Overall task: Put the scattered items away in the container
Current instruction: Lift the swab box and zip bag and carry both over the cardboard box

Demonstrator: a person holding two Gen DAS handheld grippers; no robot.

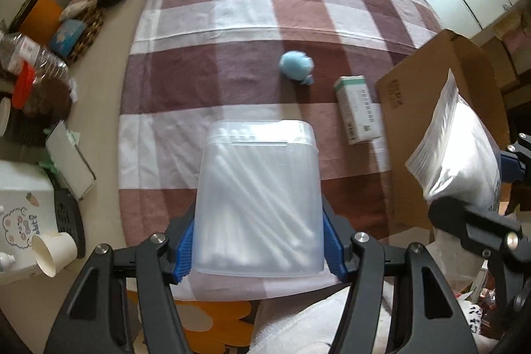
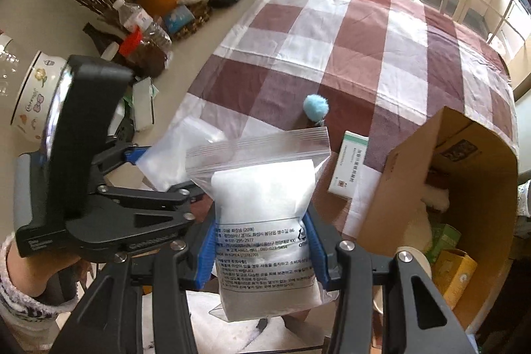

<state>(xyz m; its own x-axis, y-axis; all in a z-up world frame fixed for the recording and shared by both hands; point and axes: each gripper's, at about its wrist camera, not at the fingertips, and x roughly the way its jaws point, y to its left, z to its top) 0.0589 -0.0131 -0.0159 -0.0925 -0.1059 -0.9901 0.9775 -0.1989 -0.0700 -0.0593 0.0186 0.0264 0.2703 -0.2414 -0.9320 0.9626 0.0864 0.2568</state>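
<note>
The left gripper (image 1: pixel 259 249) clamps a translucent plastic swab box (image 1: pixel 259 204); the right gripper (image 2: pixel 260 249) pinches a crinkly zip bag (image 2: pixel 265 218) of cotton. Only the right view reveals the cardboard box's (image 2: pixel 478 188) cluttered interior.

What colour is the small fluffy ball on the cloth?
Light blue pom-pom; it shows best in the left wrist view.

Soft daylight, fisheye-warped edges, slight motion blur

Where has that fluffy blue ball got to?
The fluffy blue ball lies on the checked tablecloth, near the middle in both views, just left of the small white-and-green box, beyond the held items.
</note>
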